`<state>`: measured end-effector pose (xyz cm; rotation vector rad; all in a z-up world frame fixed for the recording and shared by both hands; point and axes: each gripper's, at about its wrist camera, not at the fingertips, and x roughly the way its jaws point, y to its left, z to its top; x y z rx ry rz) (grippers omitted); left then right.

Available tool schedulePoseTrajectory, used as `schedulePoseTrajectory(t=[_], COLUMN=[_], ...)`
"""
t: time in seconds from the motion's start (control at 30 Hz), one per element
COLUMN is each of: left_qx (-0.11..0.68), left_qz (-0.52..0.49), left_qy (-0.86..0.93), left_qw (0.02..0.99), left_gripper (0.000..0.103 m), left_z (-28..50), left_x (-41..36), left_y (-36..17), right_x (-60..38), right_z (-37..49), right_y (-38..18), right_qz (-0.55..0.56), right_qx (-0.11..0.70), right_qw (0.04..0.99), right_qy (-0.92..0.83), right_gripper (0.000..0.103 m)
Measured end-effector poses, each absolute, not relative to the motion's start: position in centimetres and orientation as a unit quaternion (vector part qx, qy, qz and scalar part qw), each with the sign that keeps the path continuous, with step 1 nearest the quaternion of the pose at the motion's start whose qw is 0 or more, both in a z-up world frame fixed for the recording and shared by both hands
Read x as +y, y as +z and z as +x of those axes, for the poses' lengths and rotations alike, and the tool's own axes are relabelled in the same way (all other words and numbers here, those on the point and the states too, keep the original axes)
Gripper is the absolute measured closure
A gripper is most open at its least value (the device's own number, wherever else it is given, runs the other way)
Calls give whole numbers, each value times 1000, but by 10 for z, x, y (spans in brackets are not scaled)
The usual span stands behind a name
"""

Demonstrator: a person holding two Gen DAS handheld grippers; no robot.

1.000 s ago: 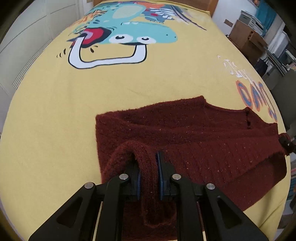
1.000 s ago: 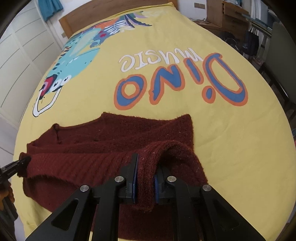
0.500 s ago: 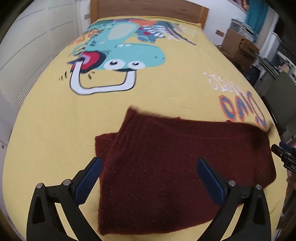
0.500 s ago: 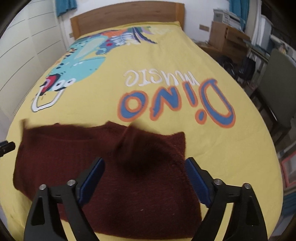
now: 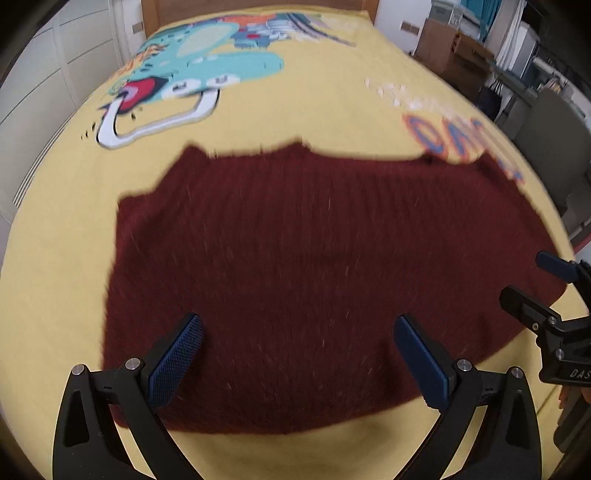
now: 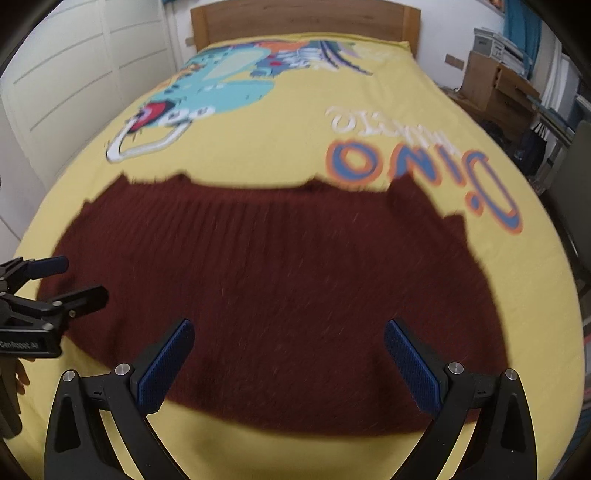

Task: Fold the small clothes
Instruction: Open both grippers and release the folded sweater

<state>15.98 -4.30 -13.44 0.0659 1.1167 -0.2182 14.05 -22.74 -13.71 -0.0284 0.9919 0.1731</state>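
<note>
- The dark red knitted sweater (image 5: 314, 266) lies flat on the yellow bedspread (image 5: 332, 103), near the foot of the bed; its outline is blurred in both views.
- Left hand-held gripper (image 5: 297, 354): its jaws stand wide apart above the sweater's near edge, holding nothing.
- Right hand-held gripper (image 6: 288, 360): its jaws stand wide apart too, above the near edge, empty.
- In the left wrist view the right hand-held gripper shows at 3 o'clock, beside the sweater's edge; in the right wrist view the left one shows at 9 o'clock.
- A dinosaur print (image 6: 218, 88) sits at 11 o'clock beyond the sweater, and lettering (image 6: 424, 162) at 1 o'clock.
- A wooden headboard (image 6: 303, 18) closes the bed at 12 o'clock.
</note>
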Motion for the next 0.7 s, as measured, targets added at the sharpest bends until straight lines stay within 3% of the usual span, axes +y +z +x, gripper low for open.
schedulePoseTrajectory(t=[0.23, 0.7], left_qx=[538, 553], left_qz=[30, 2], left_qy=[-96, -82], left_qw=[837, 829], left_gripper=[1, 1], left_z=[152, 160], left_x=[-31, 18], left_y=[-156, -152], right_x=[-237, -307], right_z=[133, 130], right_y=[-174, -175], right_qz=[-22, 19], right_qx=[500, 498], right_qw=[864, 867], right_qy=[62, 15], right_gripper=[0, 1])
